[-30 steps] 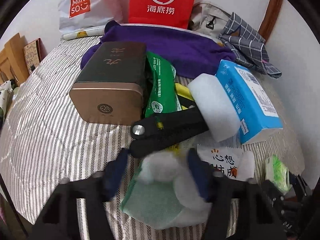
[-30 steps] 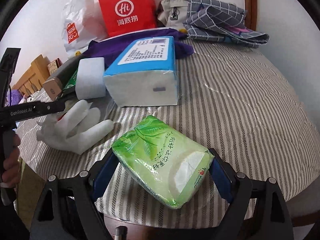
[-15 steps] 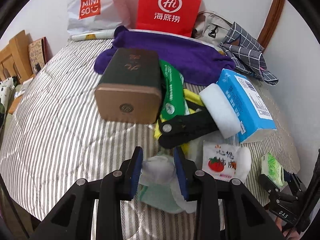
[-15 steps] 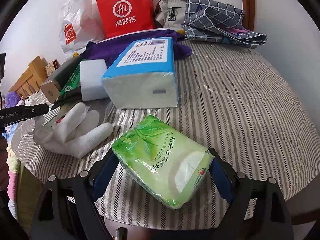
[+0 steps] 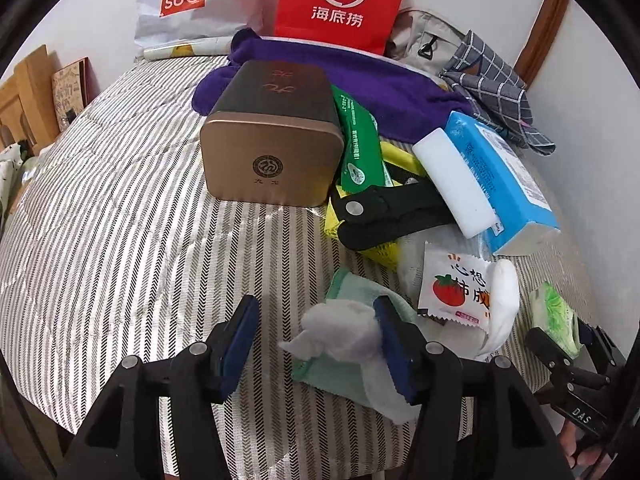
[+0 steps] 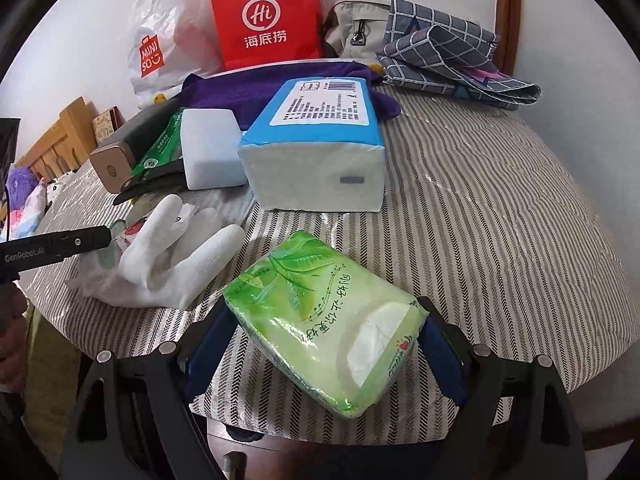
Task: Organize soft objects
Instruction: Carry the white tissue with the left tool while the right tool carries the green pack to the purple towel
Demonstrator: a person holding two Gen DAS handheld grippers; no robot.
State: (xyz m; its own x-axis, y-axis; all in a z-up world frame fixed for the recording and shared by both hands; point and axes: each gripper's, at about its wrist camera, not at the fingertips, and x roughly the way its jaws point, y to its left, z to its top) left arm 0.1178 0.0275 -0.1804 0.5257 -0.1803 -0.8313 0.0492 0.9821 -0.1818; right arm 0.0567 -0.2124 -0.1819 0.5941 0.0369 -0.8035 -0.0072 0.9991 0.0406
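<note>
Big picture: striped cushion carries the clutter, with the bronze tin straight ahead of the left gripper and the blue tissue block ahead of the right gripper. Left jaws are opening with the white glove cuff loose between them, against the right-hand pad only; I'd recentre over the bunched cuff and close fully before lifting, or it may slip. Right jaws look clamped on the green tissue pack, both pads on its ends: keep that squeeze light.
</note>
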